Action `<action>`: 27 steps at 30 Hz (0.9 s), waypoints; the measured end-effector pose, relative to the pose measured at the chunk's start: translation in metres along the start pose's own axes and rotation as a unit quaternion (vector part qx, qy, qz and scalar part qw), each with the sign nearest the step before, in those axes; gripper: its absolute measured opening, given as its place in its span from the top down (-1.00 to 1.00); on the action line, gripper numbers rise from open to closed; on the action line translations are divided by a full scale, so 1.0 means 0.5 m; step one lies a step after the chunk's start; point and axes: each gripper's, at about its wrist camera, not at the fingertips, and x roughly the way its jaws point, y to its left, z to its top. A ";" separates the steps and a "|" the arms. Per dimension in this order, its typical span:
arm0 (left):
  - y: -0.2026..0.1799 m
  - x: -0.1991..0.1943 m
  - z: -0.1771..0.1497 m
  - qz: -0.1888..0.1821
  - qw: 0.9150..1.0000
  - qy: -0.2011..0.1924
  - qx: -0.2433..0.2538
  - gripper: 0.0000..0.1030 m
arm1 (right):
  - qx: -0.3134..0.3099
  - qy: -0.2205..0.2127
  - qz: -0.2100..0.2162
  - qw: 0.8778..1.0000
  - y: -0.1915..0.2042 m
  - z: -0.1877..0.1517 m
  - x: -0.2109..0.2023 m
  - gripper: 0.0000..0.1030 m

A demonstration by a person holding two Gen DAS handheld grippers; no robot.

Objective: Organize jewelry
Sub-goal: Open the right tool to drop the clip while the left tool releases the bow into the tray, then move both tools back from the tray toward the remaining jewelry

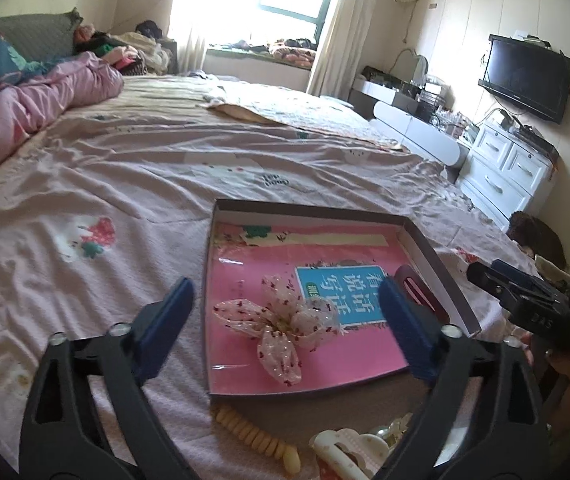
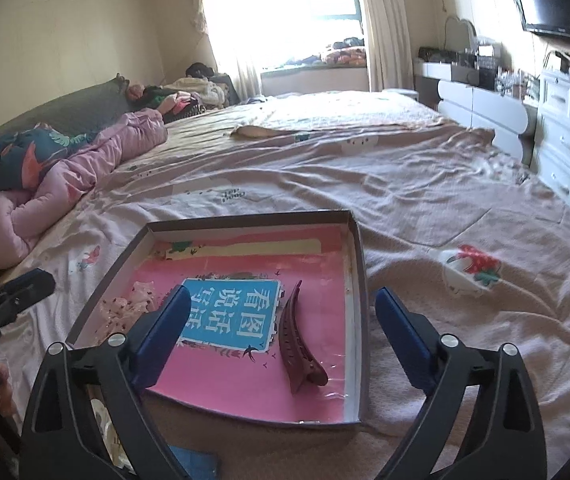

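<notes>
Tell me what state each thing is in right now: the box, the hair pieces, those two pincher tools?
Shallow box: open, lidless, lying flat on the bed.
Sheer bow: resting inside the box, ungripped.
Dark red hair clip: shut, lying in the box along its right wall.
Cream claw clip: outside the box, on the bed.
Yellow coil hair tie: outside the box.
Left gripper: open, holding nothing.
Right gripper: open, holding nothing.
</notes>
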 end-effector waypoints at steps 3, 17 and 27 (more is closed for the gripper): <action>0.000 -0.019 -0.002 0.013 1.000 -0.011 0.010 -0.78 | -0.002 -0.011 0.001 1.000 0.003 -0.002 -0.021 -0.81; -0.002 -0.108 -0.011 0.018 0.999 -0.046 0.012 -0.78 | -0.014 -0.055 0.020 0.998 0.043 -0.025 -0.144 -0.83; -0.006 -0.182 -0.044 0.021 0.997 -0.070 -0.004 -0.78 | -0.044 -0.058 0.023 0.997 0.071 -0.071 -0.217 -0.83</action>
